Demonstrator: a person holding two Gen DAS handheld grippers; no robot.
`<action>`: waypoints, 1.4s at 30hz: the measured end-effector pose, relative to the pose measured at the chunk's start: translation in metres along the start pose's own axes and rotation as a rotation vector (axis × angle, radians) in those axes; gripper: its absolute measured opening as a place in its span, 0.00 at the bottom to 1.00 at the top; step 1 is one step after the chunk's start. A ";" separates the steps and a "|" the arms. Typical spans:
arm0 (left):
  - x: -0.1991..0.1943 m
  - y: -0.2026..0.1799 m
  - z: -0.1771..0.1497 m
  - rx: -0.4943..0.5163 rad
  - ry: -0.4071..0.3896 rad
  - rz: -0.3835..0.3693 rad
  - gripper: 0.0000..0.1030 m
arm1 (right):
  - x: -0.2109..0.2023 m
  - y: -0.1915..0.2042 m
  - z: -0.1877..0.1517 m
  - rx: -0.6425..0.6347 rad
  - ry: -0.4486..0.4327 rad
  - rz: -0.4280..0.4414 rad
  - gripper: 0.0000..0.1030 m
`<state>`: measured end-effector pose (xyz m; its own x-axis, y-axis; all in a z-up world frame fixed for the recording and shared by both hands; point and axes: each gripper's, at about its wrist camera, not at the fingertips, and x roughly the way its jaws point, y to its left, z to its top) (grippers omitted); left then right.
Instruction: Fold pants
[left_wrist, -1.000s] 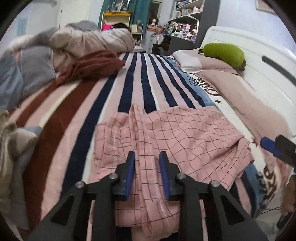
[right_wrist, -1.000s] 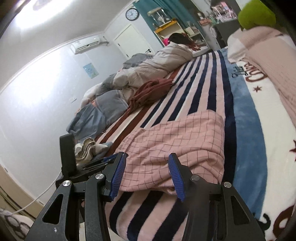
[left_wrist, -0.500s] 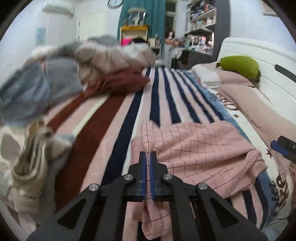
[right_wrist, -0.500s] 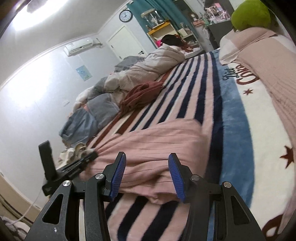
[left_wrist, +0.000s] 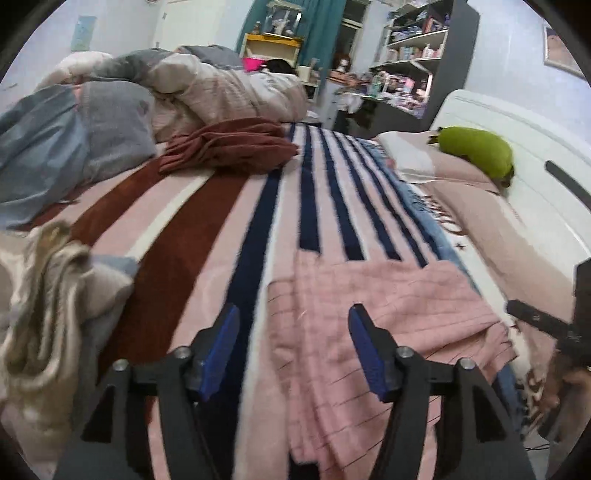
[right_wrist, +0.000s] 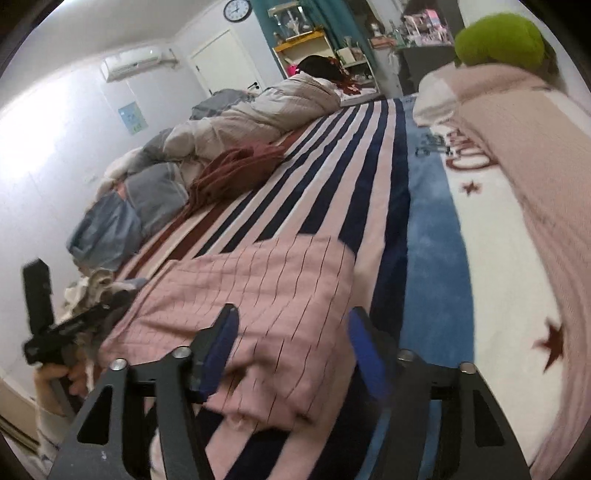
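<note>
On the striped bed (left_wrist: 229, 236), toward 6 o'clock | pink checked pants (left_wrist: 373, 306) lie folded, rumpled | left tongs (left_wrist: 291, 343) wide, holding nothing | right tongs (right_wrist: 290, 345) wide over the near hem (blurred) | risk: layers look loose, so a one-layer pinch or drag would likely undo the fold.

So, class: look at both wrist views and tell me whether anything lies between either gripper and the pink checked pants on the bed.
Nothing visible does. The left gripper and the right gripper both have open jaws directly over the pink checked pants, with only bare fabric ahead. The maroon garment lies farther up the striped blanket.
</note>
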<state>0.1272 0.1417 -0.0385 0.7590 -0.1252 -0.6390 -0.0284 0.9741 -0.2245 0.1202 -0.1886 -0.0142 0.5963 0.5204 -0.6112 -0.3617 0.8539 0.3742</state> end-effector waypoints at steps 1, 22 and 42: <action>0.001 -0.002 0.001 0.004 0.002 0.008 0.56 | 0.005 0.003 0.002 -0.019 0.017 -0.011 0.58; -0.009 -0.020 -0.026 0.074 0.035 -0.091 0.56 | -0.001 0.062 -0.045 -0.678 0.205 -0.090 0.05; -0.015 -0.010 -0.027 0.065 0.028 -0.070 0.56 | 0.029 0.084 -0.037 -0.782 0.311 0.025 0.22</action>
<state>0.0984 0.1288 -0.0459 0.7389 -0.1980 -0.6440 0.0672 0.9727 -0.2220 0.0805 -0.1013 -0.0264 0.3980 0.4185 -0.8164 -0.8331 0.5376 -0.1306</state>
